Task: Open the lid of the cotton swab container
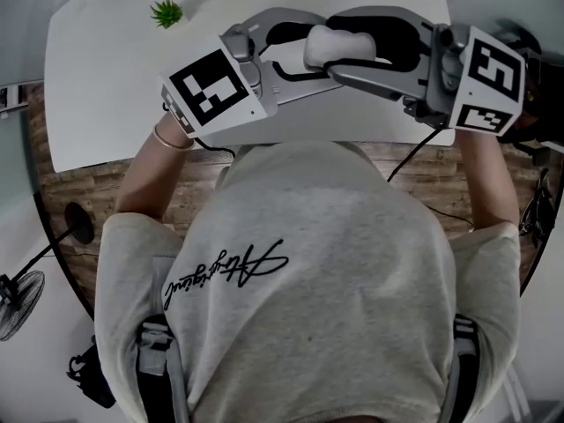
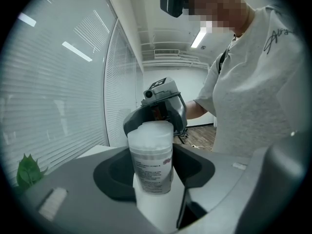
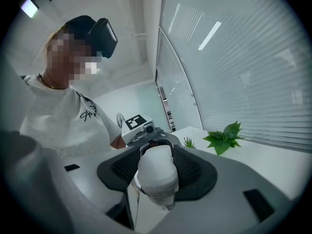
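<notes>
The cotton swab container (image 1: 328, 47) is held in the air above the white table (image 1: 106, 86), with a gripper on each end. In the left gripper view the container (image 2: 152, 160) is a clear tube with a printed label, and white swabs show at its far end. My left gripper (image 2: 153, 155) is shut on this labelled body. The right gripper (image 2: 163, 104) caps the far end. In the right gripper view my right gripper (image 3: 156, 172) is shut on the container's white rounded end (image 3: 156, 165). Whether the lid has come loose is hidden by the jaws.
A small green plant (image 1: 166, 12) stands at the table's far left, and a larger leafy one (image 3: 224, 136) shows in the right gripper view. Wooden floor, cables (image 1: 414, 152) and a floor fan (image 1: 18, 302) lie below the table's near edge.
</notes>
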Demonstrator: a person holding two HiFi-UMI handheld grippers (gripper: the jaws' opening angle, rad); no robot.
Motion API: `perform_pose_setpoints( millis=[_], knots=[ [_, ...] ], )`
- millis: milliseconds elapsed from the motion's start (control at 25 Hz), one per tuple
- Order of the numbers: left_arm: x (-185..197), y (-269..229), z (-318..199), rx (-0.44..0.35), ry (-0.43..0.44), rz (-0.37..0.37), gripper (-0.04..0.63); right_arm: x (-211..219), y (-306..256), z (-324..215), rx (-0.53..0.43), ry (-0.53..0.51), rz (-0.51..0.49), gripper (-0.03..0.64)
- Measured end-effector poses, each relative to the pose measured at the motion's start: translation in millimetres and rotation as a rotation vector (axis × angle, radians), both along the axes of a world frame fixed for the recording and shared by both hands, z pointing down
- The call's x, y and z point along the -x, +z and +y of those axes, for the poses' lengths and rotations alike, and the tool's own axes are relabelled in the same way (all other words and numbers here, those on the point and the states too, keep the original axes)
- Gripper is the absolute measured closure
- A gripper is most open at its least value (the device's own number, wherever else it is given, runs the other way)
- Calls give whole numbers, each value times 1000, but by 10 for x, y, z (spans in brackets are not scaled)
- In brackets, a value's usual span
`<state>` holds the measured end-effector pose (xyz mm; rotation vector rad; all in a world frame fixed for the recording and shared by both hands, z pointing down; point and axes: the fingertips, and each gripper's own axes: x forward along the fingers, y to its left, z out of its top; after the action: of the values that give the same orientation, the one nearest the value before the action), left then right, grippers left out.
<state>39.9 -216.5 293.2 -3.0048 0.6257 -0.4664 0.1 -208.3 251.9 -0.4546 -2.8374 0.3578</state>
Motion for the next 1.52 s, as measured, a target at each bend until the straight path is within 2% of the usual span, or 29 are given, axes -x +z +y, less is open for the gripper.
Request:
perform_pose_setpoints(
  millis=[120,200,240,320,400,480,880,1080,1280,1520],
  knots=[
    [-4,9,27,-23,-6,-15,376,-10,-12,13,53,-5,-4,403],
    [-8,60,61,-66,-6,-66,385,-10,-52,-7,183,6,-28,403],
    [-12,68,76,-55,-5,-59,383,-6,-72,-14,215,9,-42,402],
    [-23,35,84,-5,-2,-4,383,-4,-83,0,174,8,-48,402],
    [-21,27,76,9,-4,4,383,1,-73,4,143,3,-38,400],
    [-18,20,79,24,-4,9,383,0,-73,-3,160,-3,-44,400],
    [-7,8,66,7,-21,-31,382,3,-96,24,89,-18,-69,393],
    [1,-7,54,11,-43,-15,383,11,-123,27,52,-12,-95,390],
    [17,2,40,17,-59,-10,382,35,-139,29,-38,9,-83,391],
    [18,7,20,31,-75,0,382,37,-149,3,-62,23,-85,387]
  ],
)
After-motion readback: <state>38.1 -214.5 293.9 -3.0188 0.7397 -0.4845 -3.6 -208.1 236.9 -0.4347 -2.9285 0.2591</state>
